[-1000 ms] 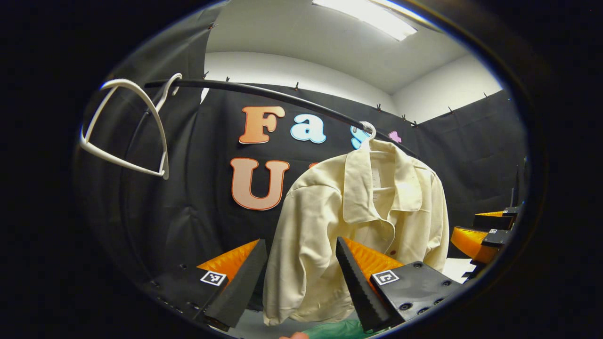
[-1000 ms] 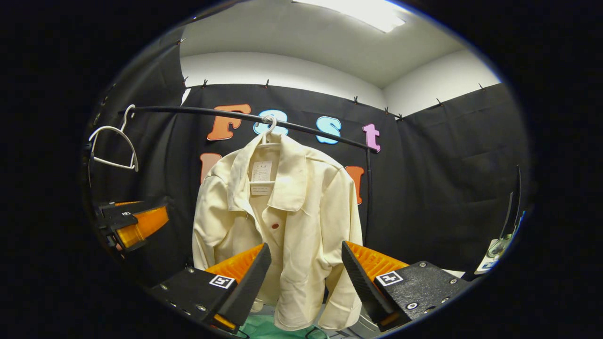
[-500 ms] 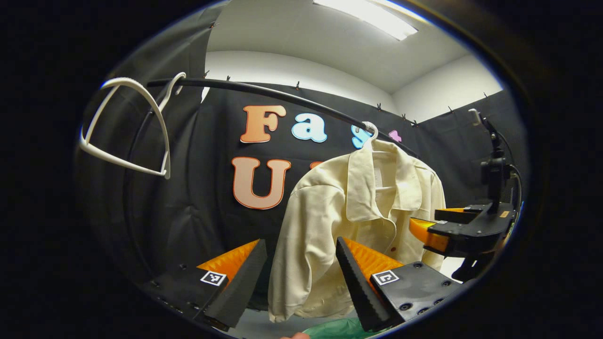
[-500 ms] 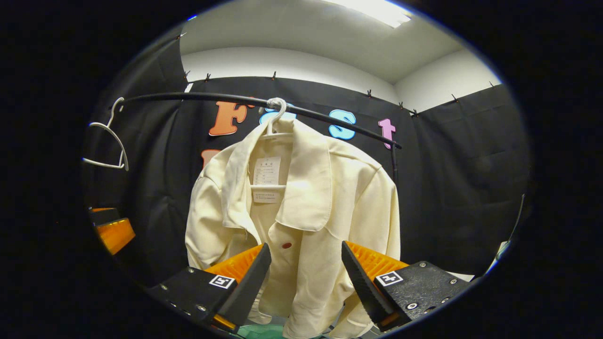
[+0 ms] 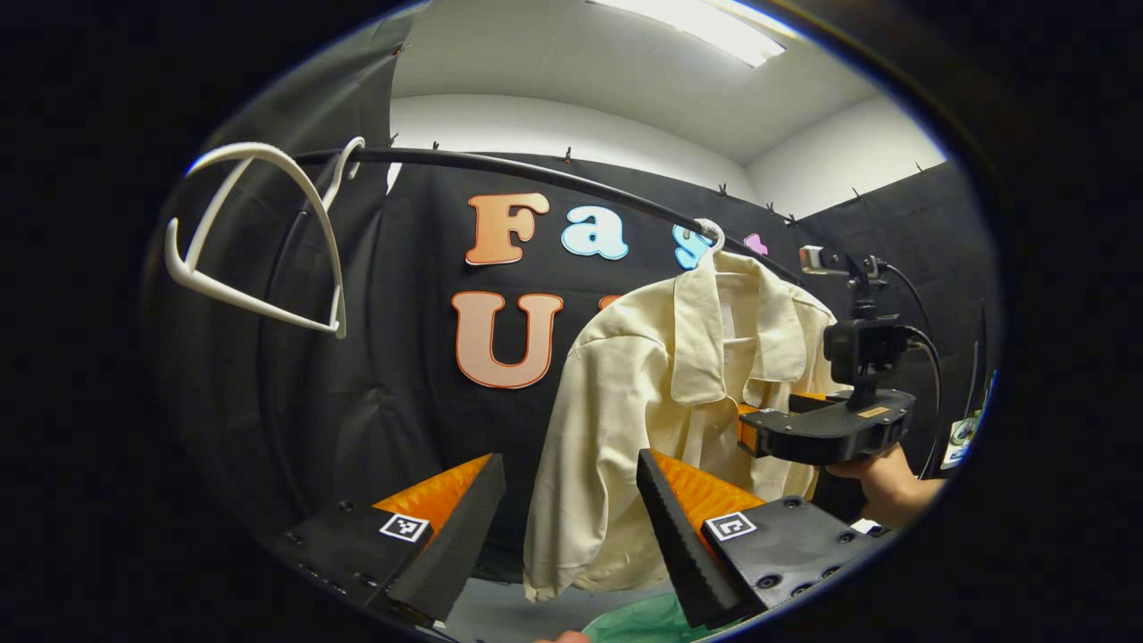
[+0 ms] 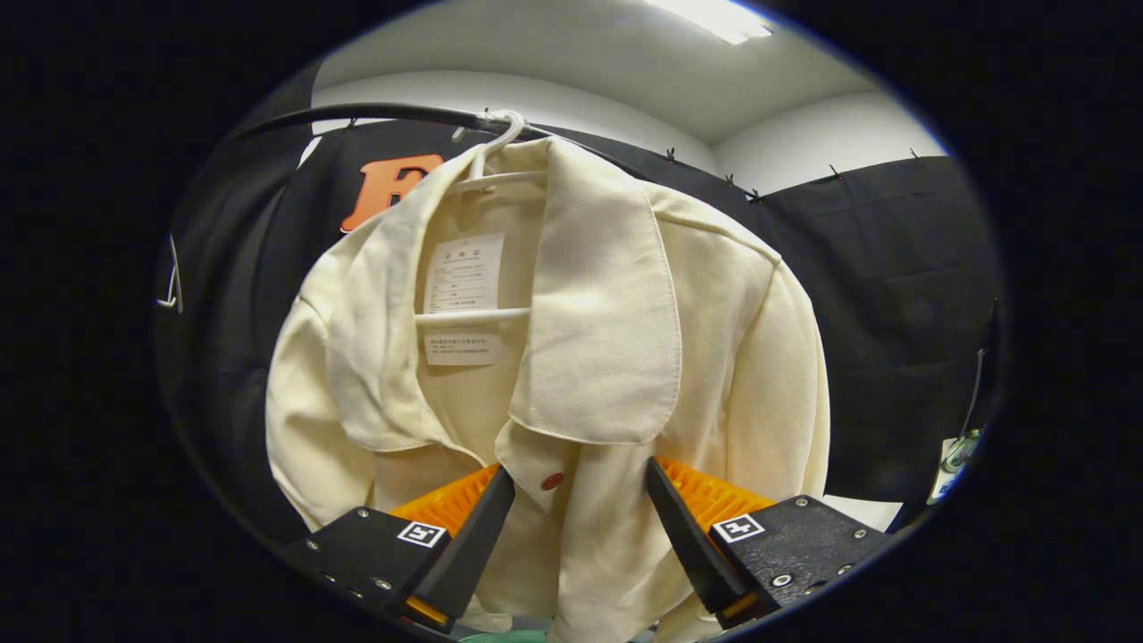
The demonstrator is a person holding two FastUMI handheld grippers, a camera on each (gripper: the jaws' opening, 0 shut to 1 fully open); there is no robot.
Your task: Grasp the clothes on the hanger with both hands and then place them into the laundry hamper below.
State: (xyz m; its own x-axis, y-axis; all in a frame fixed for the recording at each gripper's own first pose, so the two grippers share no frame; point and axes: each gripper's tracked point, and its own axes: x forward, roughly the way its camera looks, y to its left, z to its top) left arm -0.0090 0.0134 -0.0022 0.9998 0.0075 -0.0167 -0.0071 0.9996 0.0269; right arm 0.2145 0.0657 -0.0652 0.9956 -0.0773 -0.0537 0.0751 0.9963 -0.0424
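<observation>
I hold both claws up in front of the cream jacket (image 6: 571, 357), which hangs on a white hanger (image 6: 489, 152) from the black rail (image 5: 536, 174). My right claw (image 6: 579, 527) is very close to the front of the jacket, just under the collar, near a small red button (image 6: 553, 481). Its two fingers stand wide apart with the cloth between them, but they do not press on it; it holds nothing. In the left gripper view I see this right claw (image 5: 746, 427) reaching to the jacket's front, and my hand (image 5: 880, 487) behind it.

My left claw (image 5: 571, 536) is farther from the jacket, off to its sleeve side. Its fingers are also wide apart and it holds nothing. A second white hanger (image 5: 259, 241), with no clothes on it, hangs on the same rail, well apart from the jacket. Below the jacket, at the lower edge of the left gripper view, something green (image 5: 638, 621) shows; I cannot tell if it is the hamper.
</observation>
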